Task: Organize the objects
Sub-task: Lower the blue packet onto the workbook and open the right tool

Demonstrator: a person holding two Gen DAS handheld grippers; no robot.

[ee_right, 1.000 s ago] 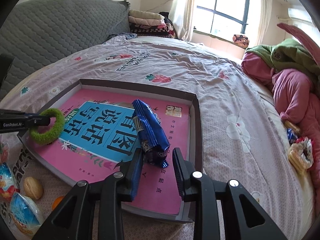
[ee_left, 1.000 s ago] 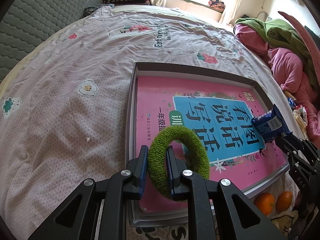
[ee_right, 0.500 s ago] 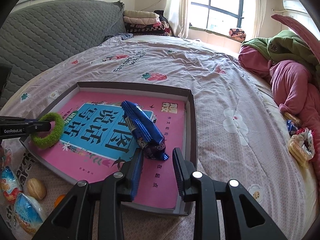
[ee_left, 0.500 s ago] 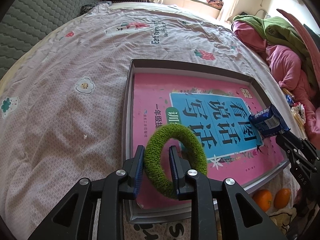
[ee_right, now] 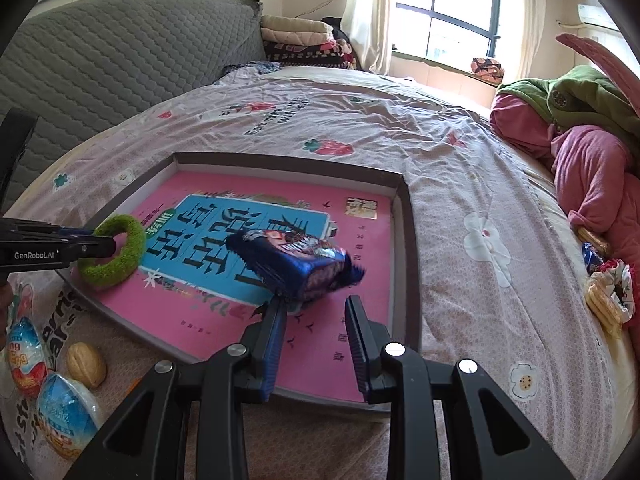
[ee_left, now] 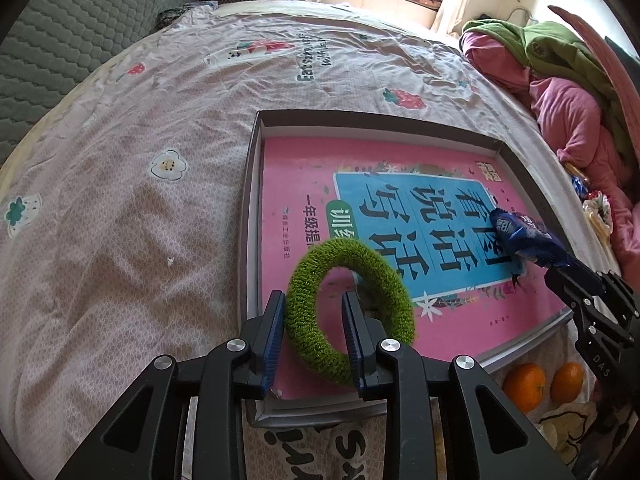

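A grey tray (ee_left: pixel 251 184) with a pink book in it lies on the bed; it also shows in the right wrist view (ee_right: pixel 408 216). My left gripper (ee_left: pixel 314 312) straddles the near side of a green fuzzy ring (ee_left: pixel 352 308) over the tray's front left corner, its jaws wider than the ring's band. The ring also shows in the right wrist view (ee_right: pixel 116 268). My right gripper (ee_right: pixel 316 314) is open. A blue snack packet (ee_right: pixel 292 264) lies blurred just beyond its fingertips, over the book, apart from the right finger. The packet also shows in the left wrist view (ee_left: pixel 524 240).
Two oranges (ee_left: pixel 540 384) lie in front of the tray. A walnut (ee_right: pixel 86 364) and two wrapped eggs (ee_right: pixel 44 380) lie on a printed bag at front left. Snacks (ee_right: pixel 604 292) and pink and green bedding (ee_right: pixel 592 148) are at the right.
My left gripper's jaws have widened around the green ring. My right gripper has opened and the blue packet has left its jaws, turning sideways over the book.
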